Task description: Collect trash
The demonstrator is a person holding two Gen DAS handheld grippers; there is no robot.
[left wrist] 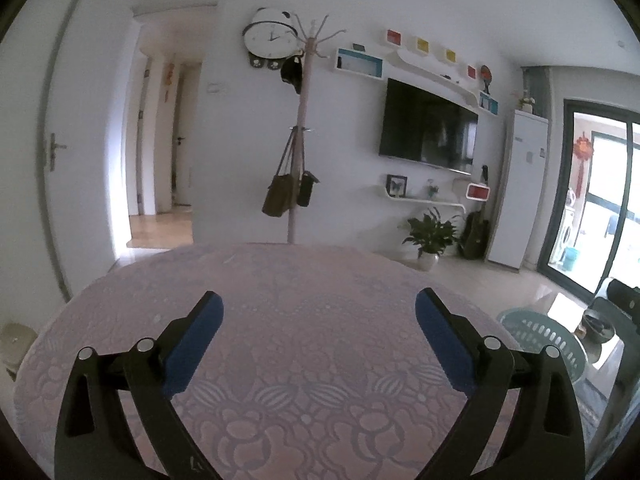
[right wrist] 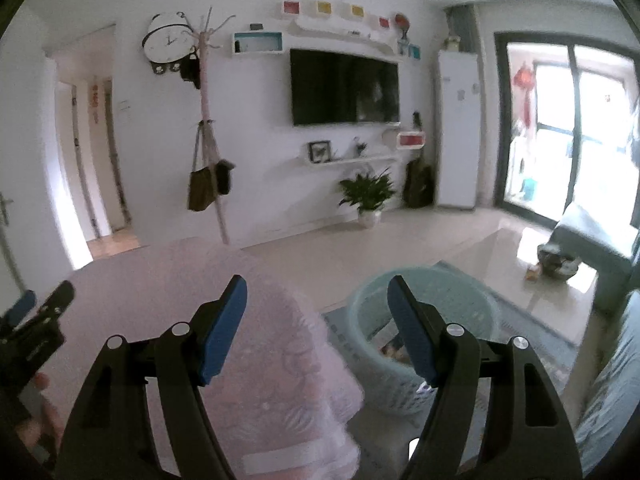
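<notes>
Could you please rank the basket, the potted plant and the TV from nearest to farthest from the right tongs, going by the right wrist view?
1. Basket, on the floor just beyond the right tongs.
2. Potted plant, by the far wall.
3. TV, on that wall.

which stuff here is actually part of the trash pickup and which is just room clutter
Part of the job:
- pale green basket on the floor by the table, with some scraps inside
- left gripper, open
- right gripper, open

Just lying about:
- coat stand with bags
- potted plant
- TV
- clock
</notes>
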